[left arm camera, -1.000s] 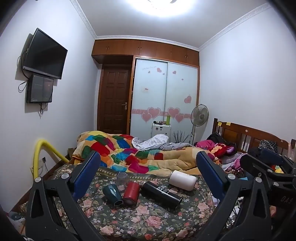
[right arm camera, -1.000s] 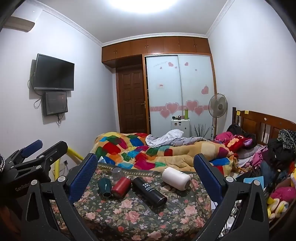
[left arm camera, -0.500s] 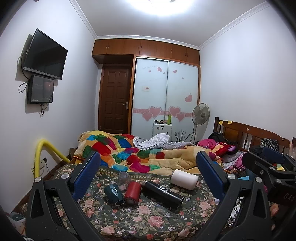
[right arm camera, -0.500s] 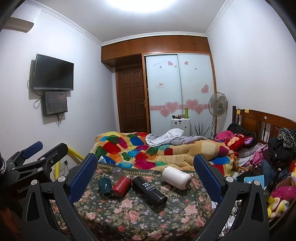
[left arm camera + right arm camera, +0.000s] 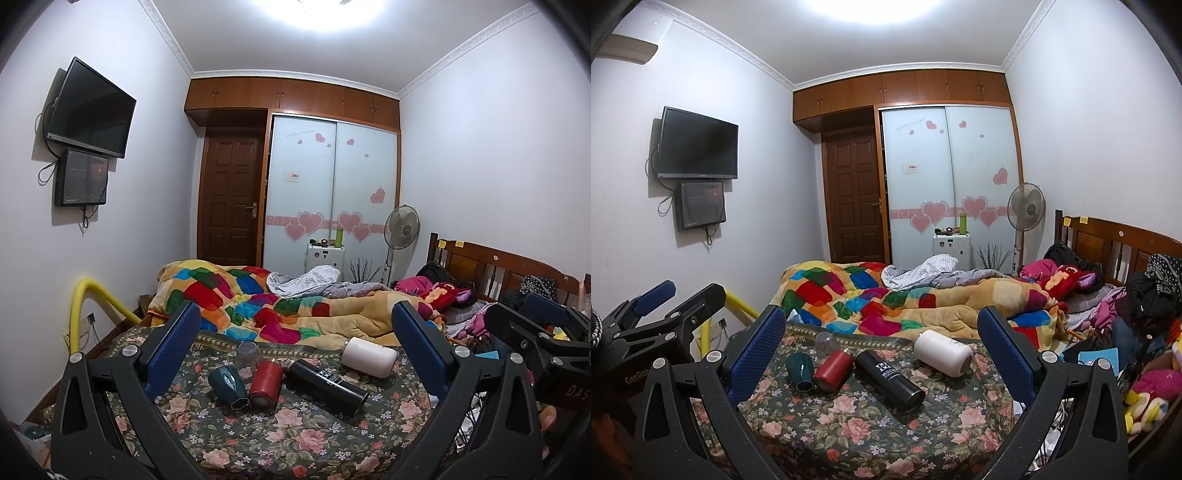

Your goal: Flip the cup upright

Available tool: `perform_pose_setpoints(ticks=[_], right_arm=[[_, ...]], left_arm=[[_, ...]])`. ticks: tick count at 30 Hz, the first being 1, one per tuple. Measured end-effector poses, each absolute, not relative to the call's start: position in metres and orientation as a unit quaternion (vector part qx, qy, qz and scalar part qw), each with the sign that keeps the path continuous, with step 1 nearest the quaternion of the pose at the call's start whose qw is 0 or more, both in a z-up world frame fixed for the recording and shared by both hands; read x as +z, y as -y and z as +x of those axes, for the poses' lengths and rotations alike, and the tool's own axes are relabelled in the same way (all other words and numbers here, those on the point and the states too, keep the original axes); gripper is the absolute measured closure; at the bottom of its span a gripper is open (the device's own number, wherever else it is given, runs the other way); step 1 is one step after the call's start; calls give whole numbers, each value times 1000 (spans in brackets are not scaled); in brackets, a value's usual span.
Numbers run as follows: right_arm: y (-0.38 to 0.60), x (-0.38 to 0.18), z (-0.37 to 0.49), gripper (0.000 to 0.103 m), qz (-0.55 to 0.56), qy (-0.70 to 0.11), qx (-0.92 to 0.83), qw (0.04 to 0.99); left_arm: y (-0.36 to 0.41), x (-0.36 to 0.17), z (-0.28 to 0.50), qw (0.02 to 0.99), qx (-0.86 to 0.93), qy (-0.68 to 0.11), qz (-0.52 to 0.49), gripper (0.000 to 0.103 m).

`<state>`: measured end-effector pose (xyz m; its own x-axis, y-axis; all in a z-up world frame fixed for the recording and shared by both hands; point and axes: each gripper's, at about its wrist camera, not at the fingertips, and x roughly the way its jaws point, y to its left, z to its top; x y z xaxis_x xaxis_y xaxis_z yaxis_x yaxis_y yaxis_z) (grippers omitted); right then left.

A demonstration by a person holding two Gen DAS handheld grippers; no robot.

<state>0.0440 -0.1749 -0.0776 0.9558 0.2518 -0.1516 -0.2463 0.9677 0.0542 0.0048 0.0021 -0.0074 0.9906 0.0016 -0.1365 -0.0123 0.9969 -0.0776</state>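
Note:
Several cups lie on their sides on a floral cloth: a dark green cup, a red cup, a black flask and a white cup. A clear glass stands mouth down behind them. My left gripper is open and empty, short of the cups. My right gripper is open and empty, also short of them. Each gripper shows at the edge of the other's view.
A patchwork quilt is heaped behind the cloth. Clothes and soft toys pile at the right by the wooden headboard. A yellow pipe curves at the left. A fan and a wardrobe stand at the back.
Both views have shifted slightly; the cups sit a little lower and nearer in the left wrist view. Both grippers stay open and nothing on the cloth has moved.

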Motion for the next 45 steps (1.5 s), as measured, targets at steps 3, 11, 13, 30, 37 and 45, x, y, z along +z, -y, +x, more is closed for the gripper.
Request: perform_pose_setpoints(ticks=[3,11,13,30,37,45], right_arm=[[175,-75,44,0,17,-80,125,989],[175,-80,44,0,17,-79,125,989],[176,-80,44,0,17,-78,124,989],[176,-81,44,0,17,-79,124,989],[178,-83,47,0,18,-84,124,989],[178,-83,59,0,14,-100,121,987]], left_arm=[[-3,-7,5,997,3,-69,-39,0],[-3,-7,6,997,3,-67,-40,0],[-3,-6,6,997,3,-68,-40,0],[0,-5,5,997,1,-64,-38,0],[2,-5,6,997,0,-64,-39,0],[-1,-8,20,996,2,-74,-43,0]])
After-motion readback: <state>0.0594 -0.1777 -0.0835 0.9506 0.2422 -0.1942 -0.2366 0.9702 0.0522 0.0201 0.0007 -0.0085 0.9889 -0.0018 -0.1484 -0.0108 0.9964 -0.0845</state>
